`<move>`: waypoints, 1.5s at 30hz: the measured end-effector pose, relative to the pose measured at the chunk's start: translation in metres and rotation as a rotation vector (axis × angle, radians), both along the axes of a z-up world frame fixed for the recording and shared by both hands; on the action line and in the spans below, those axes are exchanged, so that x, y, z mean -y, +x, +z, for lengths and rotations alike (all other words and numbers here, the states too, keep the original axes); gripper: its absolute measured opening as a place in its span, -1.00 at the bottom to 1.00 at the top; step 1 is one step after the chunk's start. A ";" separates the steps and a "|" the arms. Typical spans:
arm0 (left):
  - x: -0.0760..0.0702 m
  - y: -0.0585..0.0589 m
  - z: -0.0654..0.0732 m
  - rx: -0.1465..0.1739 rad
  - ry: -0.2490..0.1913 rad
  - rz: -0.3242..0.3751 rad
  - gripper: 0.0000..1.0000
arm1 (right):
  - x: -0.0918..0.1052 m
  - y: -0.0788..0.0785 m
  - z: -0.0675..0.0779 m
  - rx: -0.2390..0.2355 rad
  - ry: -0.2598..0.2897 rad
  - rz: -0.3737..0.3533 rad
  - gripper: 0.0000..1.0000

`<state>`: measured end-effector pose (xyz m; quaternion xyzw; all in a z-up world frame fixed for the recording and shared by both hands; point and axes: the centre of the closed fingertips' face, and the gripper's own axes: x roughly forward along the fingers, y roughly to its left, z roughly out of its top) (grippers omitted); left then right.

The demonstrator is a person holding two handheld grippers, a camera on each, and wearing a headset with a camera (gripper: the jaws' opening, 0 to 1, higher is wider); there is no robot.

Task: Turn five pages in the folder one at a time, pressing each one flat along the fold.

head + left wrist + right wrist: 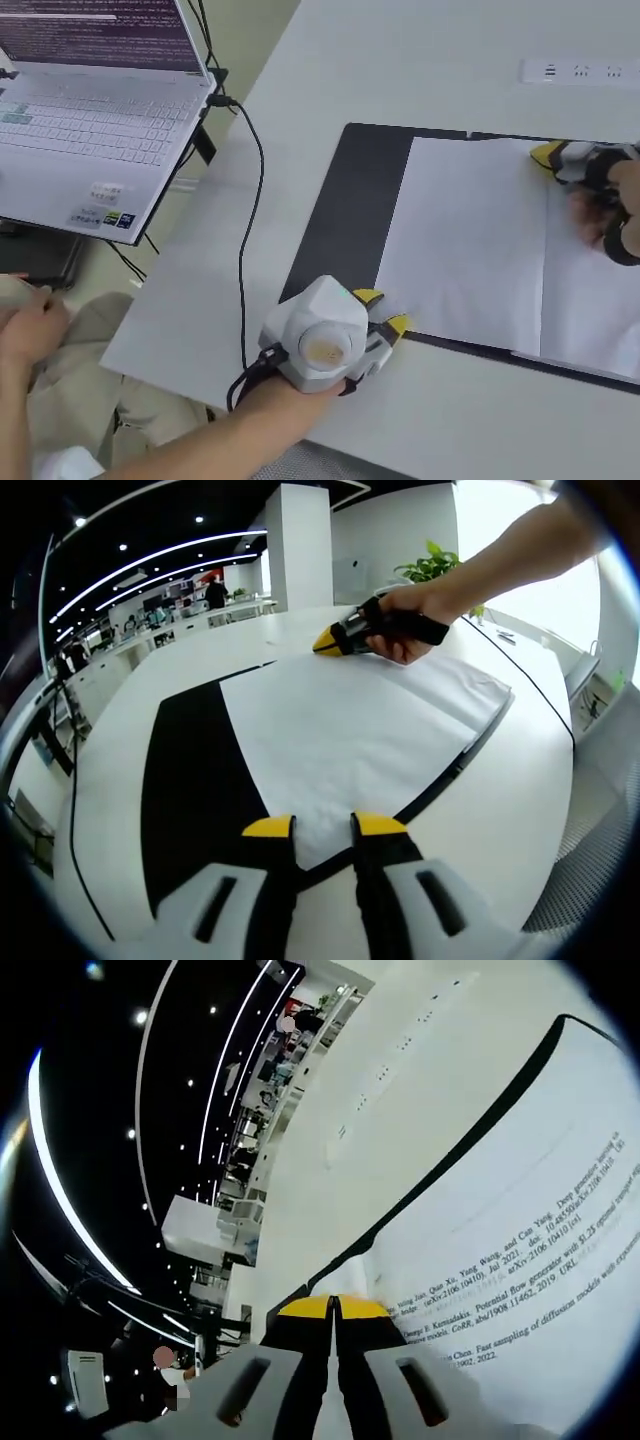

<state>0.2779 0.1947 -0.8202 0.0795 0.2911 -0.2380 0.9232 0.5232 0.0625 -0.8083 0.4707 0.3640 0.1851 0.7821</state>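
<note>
A black folder [340,210] lies open on the white table, with a blank white page [470,240] on its left half and a crease towards the right. My left gripper [385,312] sits at the folder's near edge. In the left gripper view its yellow-tipped jaws [323,826] stand narrowly open over the page [350,720] corner, holding nothing. My right gripper [545,155] rests on the far edge of the page. In the right gripper view its jaws [332,1307] are shut and tip-down on a printed page [520,1210] near the folder's black rim [450,1155].
An open laptop [90,100] stands at the far left, partly off the table. A black cable [250,200] runs from it across the table to my left arm. A white power strip [580,70] lies at the back right. A person's hand [30,325] rests at the lower left.
</note>
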 end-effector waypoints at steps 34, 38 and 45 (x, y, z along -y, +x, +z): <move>-0.002 -0.003 0.000 0.004 -0.007 0.006 -0.60 | -0.003 -0.001 0.002 0.022 0.017 0.036 -1.00; -0.002 -0.003 0.001 0.005 -0.006 0.005 -0.60 | -0.004 -0.008 0.002 0.011 0.035 0.065 -1.00; -0.002 -0.003 0.000 0.003 -0.006 0.005 -0.60 | -0.005 -0.025 0.003 -0.007 0.053 0.098 -1.00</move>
